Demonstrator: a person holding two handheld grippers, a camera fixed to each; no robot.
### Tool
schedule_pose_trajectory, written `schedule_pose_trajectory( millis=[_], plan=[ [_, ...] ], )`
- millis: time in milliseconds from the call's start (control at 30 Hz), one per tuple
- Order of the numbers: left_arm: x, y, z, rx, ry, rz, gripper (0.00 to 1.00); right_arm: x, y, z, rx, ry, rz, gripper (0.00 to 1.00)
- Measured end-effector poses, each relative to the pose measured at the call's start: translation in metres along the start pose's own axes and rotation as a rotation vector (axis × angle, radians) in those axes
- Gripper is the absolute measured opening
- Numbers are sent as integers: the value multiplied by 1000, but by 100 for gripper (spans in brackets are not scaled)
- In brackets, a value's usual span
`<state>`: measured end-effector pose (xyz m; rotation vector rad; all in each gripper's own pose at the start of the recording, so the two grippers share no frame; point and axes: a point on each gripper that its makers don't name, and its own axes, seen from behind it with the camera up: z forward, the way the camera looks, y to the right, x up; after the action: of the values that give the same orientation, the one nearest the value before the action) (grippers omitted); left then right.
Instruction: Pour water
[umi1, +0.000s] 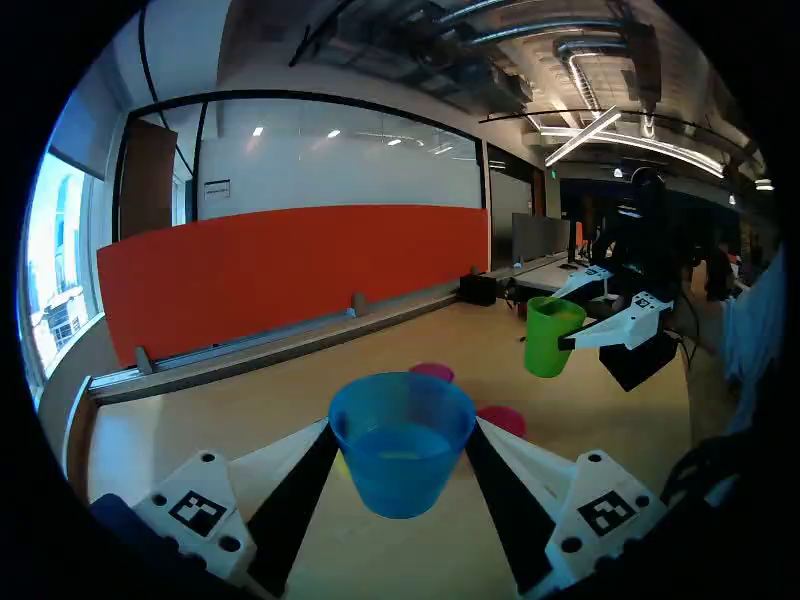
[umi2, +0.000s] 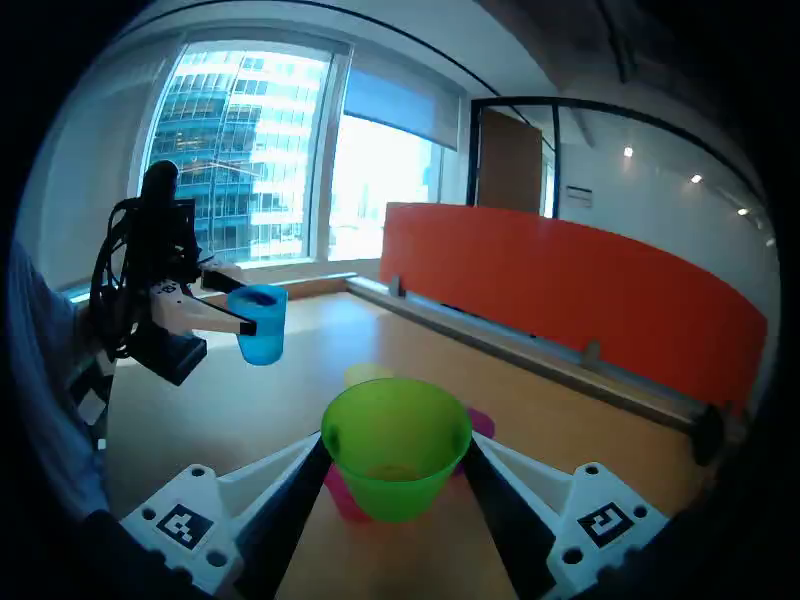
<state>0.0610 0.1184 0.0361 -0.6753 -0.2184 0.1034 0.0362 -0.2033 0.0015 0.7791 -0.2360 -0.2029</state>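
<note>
In the left gripper view my left gripper (umi1: 402, 455) is shut on a blue cup (umi1: 402, 440) holding water, held upright above the wooden table (umi1: 250, 410). Farther right, the right gripper (umi1: 575, 338) holds a green cup (umi1: 549, 335) upright. In the right gripper view my right gripper (umi2: 396, 462) is shut on that green cup (umi2: 396, 445), which looks almost empty. To its left the left gripper (umi2: 235, 318) carries the blue cup (umi2: 260, 322). The two cups are well apart.
Pink cups (umi1: 503, 419) and a yellow one (umi2: 366, 373) stand on the table below the grippers. An orange divider panel (umi1: 290, 265) runs along the table's far edge. Large windows (umi2: 250, 160) lie beyond. A person's sleeve (umi2: 40, 390) is at the left.
</note>
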Motion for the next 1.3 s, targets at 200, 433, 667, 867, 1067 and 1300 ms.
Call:
schedule_pose_trajectory(
  millis=[200,433,667,867,1067,1300],
  plan=[
    [17,4,1,-5,36,1,86,24,-7,1,0,77,13,91],
    [29,6,3,-8,63,1,86,45,-10,1,1,139,29,91],
    [37,7,4,-11,80,-2,86,55,-9,1,0,166,28,91],
    [42,8,6,-12,89,4,86,58,-11,3,10,172,33,91],
    [51,5,6,0,106,34,86,60,-17,6,28,173,31,91],
    [66,6,2,10,135,82,86,61,-28,12,63,165,16,91]
  ],
)
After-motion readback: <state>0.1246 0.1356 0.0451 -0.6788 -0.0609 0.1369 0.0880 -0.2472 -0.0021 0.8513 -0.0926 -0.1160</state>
